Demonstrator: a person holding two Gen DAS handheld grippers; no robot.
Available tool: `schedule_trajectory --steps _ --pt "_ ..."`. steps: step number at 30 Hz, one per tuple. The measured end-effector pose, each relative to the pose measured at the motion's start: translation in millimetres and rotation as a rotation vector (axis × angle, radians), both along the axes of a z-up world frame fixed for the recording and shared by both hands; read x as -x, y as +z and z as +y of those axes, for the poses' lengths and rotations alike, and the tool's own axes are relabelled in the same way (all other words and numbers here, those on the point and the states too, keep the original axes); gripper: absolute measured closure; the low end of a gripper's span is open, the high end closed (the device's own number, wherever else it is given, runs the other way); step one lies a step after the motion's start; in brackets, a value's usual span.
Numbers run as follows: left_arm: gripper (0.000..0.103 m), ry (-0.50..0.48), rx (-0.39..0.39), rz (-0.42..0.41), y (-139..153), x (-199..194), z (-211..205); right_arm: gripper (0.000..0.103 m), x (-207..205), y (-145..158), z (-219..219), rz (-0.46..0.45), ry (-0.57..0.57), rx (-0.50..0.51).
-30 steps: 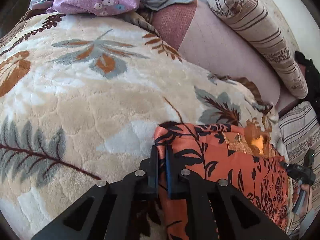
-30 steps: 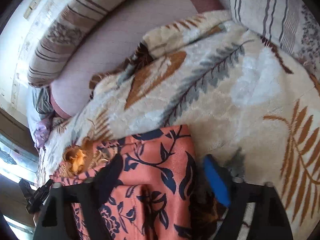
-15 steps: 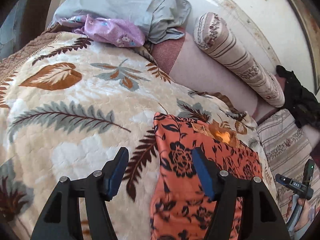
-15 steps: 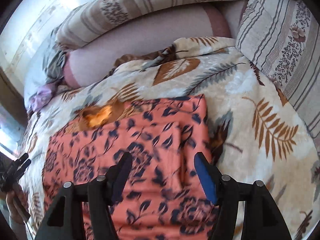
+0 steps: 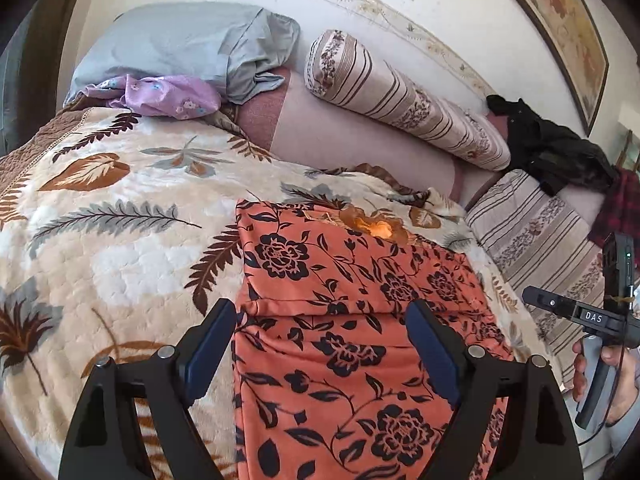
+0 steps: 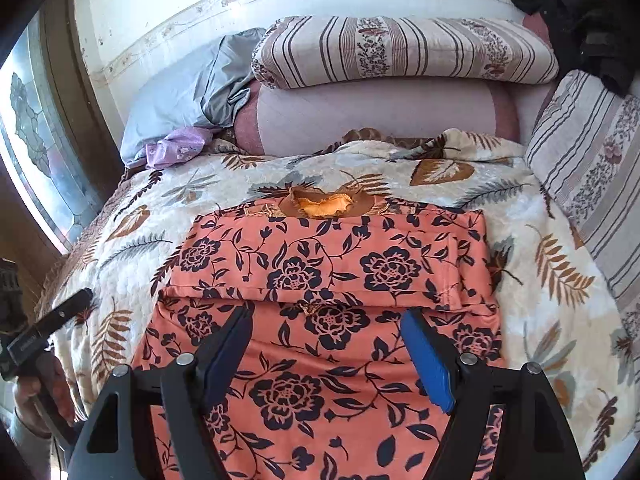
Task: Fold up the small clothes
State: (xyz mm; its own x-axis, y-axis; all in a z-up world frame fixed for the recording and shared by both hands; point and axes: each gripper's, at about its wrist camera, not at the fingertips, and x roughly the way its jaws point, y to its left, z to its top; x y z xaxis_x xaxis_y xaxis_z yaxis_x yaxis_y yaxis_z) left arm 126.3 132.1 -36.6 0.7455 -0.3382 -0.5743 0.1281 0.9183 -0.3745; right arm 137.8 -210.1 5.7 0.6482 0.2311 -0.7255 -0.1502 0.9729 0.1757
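Both jaws are opening, nothing clamped: left gripper [image 5: 320, 344] and right gripper [image 6: 326, 346] hover above the orange floral garment [image 6: 328, 272]. Its folded edge lies just ahead; I'd pinch the outer corners evenly next.

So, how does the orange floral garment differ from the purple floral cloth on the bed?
The orange floral garment lies spread flat and partly folded on the leaf-print blanket, while the purple floral cloth sits crumpled at the blanket's far edge. The orange garment has large dark blossoms; the purple cloth has small pale flowers. The orange one looks much bigger and lies nearest the cameras; the purple one rests against the grey pillow. Both are floral fabrics.
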Motion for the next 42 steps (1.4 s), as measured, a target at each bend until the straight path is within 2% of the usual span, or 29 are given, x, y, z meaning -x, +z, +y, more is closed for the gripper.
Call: schedule_trajectory --steps 3,5,6,7,8,9,11,12,14,16,17,18,19,20,21,22,23,24,25,27,30,33,37,39,42 --pt "0.016 0.049 0.002 0.057 -24 -48 0 0.024 -40 -27 -3 0.022 0.005 -0.033" --pt "0.016 0.094 0.000 0.133 -51 -84 7 0.024 -69 -45 -6 0.033 0.011 -0.079" --pt "0.029 0.104 0.007 0.177 -66 -101 11 0.024 -84 -54 -9 0.030 0.018 -0.104" --pt "0.047 0.109 0.018 0.226 -82 -114 16 0.024 -97 -66 -12 0.025 0.021 -0.116" --pt "0.091 0.126 0.003 0.303 -97 -125 20 0.024 -110 -80 -16 0.031 0.016 -0.124" --pt "0.091 0.128 0.032 0.304 -103 -127 23 0.024 -122 -97 -21 0.068 0.002 -0.139" --pt "0.091 0.134 0.015 0.287 -97 -123 21 0.025 -142 -136 -29 0.199 -0.019 -0.151" --pt "0.091 0.139 -0.008 0.290 -95 -121 17 0.025 -138 -134 -31 0.142 -0.010 -0.161" --pt "0.090 0.151 -0.024 0.281 -86 -112 12 0.025 -135 -127 -31 0.138 -0.015 -0.166" --pt "0.078 0.179 -0.007 0.239 -70 -98 12 0.025 -125 -111 -39 0.076 -0.041 -0.235" --pt "0.055 0.191 0.011 0.210 -62 -89 13 0.025 -118 -102 -41 0.016 -0.050 -0.239" --pt "0.029 0.207 0.020 0.184 -55 -81 13 0.019 -114 -99 -40 -0.038 -0.071 -0.194" --pt "0.024 0.227 0.008 0.171 -49 -74 11 0.009 -121 -110 -38 0.009 -0.089 -0.137" --pt "0.024 0.236 -0.013 0.180 -43 -70 10 0.010 -137 -131 -36 0.181 -0.072 -0.121" --pt "0.025 0.234 -0.011 0.201 -37 -64 8 0.017 -135 -132 -38 0.216 -0.085 -0.106" --pt "0.025 0.228 0.026 0.212 -27 -54 9 0.023 -119 -112 -43 0.163 -0.120 -0.110" --pt "0.025 0.214 0.078 0.183 -13 -39 10 0.022 -103 -90 -49 0.127 -0.128 -0.170" --pt "0.024 0.191 0.092 0.130 4 -23 8 0.021 -84 -66 -51 0.076 -0.107 -0.216" --pt "0.024 0.174 0.072 0.067 23 -5 6 0.020 -67 -44 -48 0.024 -0.084 -0.187" --pt "0.022 0.182 0.042 -0.050 56 32 4 0.016 -32 -7 -32 -0.057 -0.070 -0.032" --pt "0.015 0.174 0.081 -0.138 91 85 12 0.016 13 35 -8 -0.147 -0.006 0.104" --pt "0.014 0.200 0.067 -0.229 121 125 21 0.016 45 76 8 -0.235 0.001 0.136" --pt "0.014 0.207 0.068 -0.295 158 163 29 0.016 79 113 18 -0.342 0.012 0.082" --pt "0.014 0.186 0.060 -0.329 178 184 32 0.015 84 120 23 -0.371 -0.002 0.044" --pt "0.011 0.197 -0.015 -0.379 207 217 35 0.015 89 119 32 -0.376 -0.012 -0.009"
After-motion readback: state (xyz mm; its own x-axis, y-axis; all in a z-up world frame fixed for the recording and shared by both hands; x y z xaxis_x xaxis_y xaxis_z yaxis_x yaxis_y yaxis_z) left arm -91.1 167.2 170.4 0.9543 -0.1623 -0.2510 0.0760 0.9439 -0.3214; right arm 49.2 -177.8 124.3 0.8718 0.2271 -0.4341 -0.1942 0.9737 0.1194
